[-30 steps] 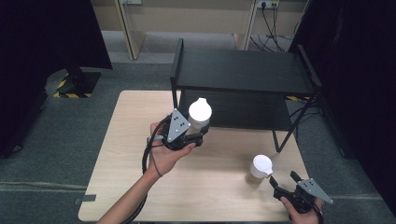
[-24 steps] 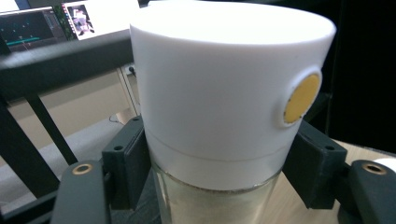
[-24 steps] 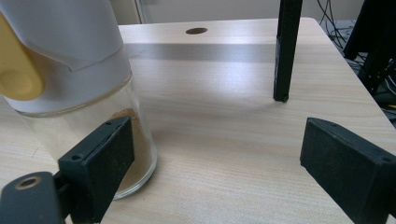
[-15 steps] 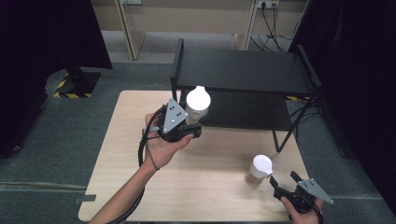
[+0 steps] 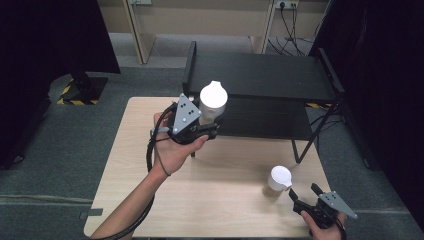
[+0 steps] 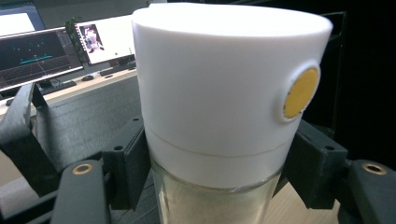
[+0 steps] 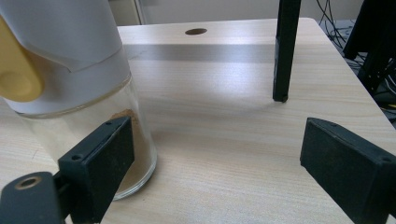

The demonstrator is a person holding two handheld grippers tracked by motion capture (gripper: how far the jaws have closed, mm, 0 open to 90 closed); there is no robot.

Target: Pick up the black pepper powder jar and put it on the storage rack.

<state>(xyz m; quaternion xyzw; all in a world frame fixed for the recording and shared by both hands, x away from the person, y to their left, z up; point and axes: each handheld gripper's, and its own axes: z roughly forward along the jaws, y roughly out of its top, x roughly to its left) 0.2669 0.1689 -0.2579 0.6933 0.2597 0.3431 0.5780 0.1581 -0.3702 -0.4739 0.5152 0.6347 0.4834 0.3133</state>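
The left gripper (image 5: 202, 127) is pinching a glass spice jar (image 5: 212, 103) just under its white flip-top cap, holding it upright in the air in front of the black two-tier rack (image 5: 260, 75). The glass is likely rigid, smooth and breakable, the powder inside light; gripping the body below the cap seems safest. The left hand (image 5: 172, 150) is cupping the gripper from underneath. The right gripper (image 5: 306, 196), jaws spread, is resting low beside a second jar (image 5: 277, 181) on the bench (image 5: 220, 200).
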